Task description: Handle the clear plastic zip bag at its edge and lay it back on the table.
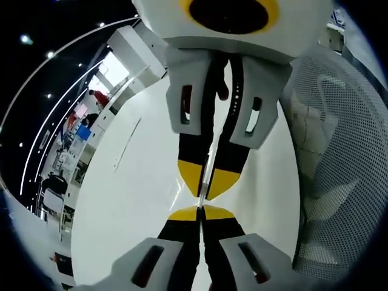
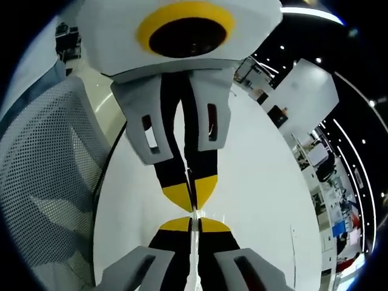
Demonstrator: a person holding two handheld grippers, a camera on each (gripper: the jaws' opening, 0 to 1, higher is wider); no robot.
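While both grippers face tip to tip, left gripper [image 1: 200, 212] and right gripper [image 2: 191, 223] fingers pinching clear zip bag [image 1: 208, 170] edge, above white table [image 1: 133, 182].

The left gripper [image 1: 200, 210] stood with its yellow-tipped jaws closed on the thin edge of the clear plastic zip bag [image 1: 208, 173]. The right gripper [image 1: 210, 189] faced it from above, its jaws pinched on the same edge, tips nearly touching. Beneath lay the white table [image 1: 133, 182], with a mesh chair [image 1: 339, 157] alongside.
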